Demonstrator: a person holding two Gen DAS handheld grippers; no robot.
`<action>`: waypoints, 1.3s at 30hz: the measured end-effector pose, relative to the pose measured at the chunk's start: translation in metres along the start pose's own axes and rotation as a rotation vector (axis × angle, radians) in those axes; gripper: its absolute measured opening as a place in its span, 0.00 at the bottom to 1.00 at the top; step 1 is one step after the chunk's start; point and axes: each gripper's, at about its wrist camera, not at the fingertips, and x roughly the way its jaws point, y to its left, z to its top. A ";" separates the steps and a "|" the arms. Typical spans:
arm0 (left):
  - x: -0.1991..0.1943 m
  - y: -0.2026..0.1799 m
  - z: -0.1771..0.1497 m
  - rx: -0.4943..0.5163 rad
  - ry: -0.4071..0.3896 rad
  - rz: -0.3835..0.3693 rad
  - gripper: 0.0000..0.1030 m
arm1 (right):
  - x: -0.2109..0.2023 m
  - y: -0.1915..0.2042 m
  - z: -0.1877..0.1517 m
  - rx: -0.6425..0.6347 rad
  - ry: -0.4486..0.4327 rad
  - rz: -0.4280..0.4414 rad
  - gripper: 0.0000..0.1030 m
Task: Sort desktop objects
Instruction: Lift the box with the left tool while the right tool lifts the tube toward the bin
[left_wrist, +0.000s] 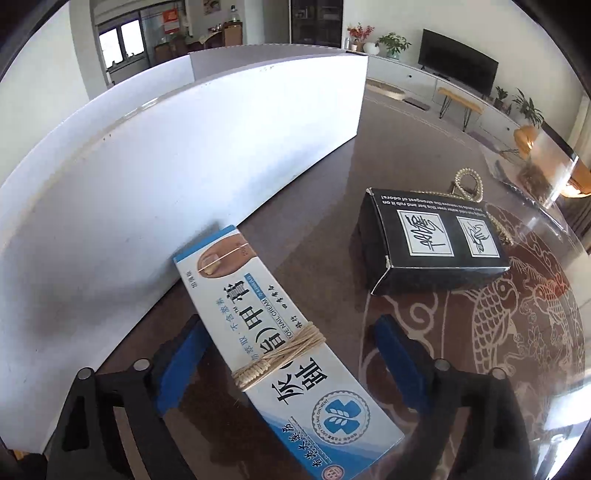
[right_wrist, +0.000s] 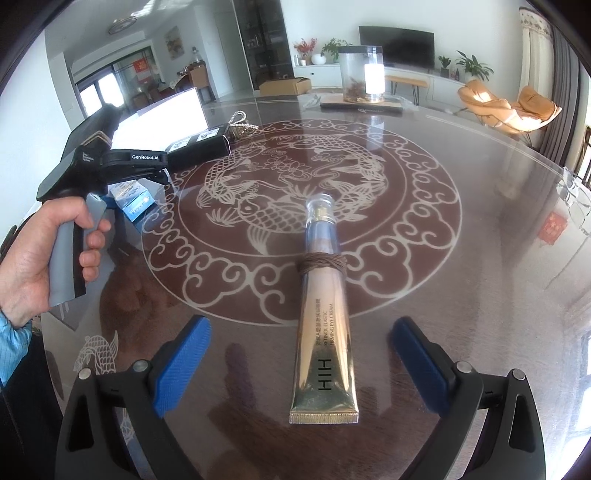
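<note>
A long white-and-blue toe nail cream box (left_wrist: 273, 332), bound with tan string, lies on the glass table with its far end against a white board (left_wrist: 147, 166). My left gripper (left_wrist: 291, 362) straddles it, open, with its blue pads clear of both sides. In the right wrist view a gold eye cream tube (right_wrist: 325, 325), wrapped with brown cord, lies lengthwise between the fingers of my right gripper (right_wrist: 301, 363), which is open and not touching it. A hand (right_wrist: 33, 258) holds the left gripper's handle at the left of that view.
A black box (left_wrist: 432, 240) lies right of the cream box, with a pearl necklace (left_wrist: 469, 184) behind it. A clear jar (right_wrist: 362, 74) stands on a dark board at the table's far side. Glasses (right_wrist: 574, 195) rest at the right edge.
</note>
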 end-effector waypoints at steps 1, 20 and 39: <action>-0.006 -0.004 -0.005 0.064 -0.026 -0.029 0.46 | 0.000 0.000 0.000 0.000 0.000 -0.001 0.96; -0.057 0.008 -0.084 0.349 -0.007 -0.254 0.98 | 0.008 0.017 -0.002 -0.090 0.049 -0.095 1.00; -0.058 0.007 -0.086 0.353 0.000 -0.255 1.00 | 0.008 0.017 -0.002 -0.094 0.051 -0.096 1.00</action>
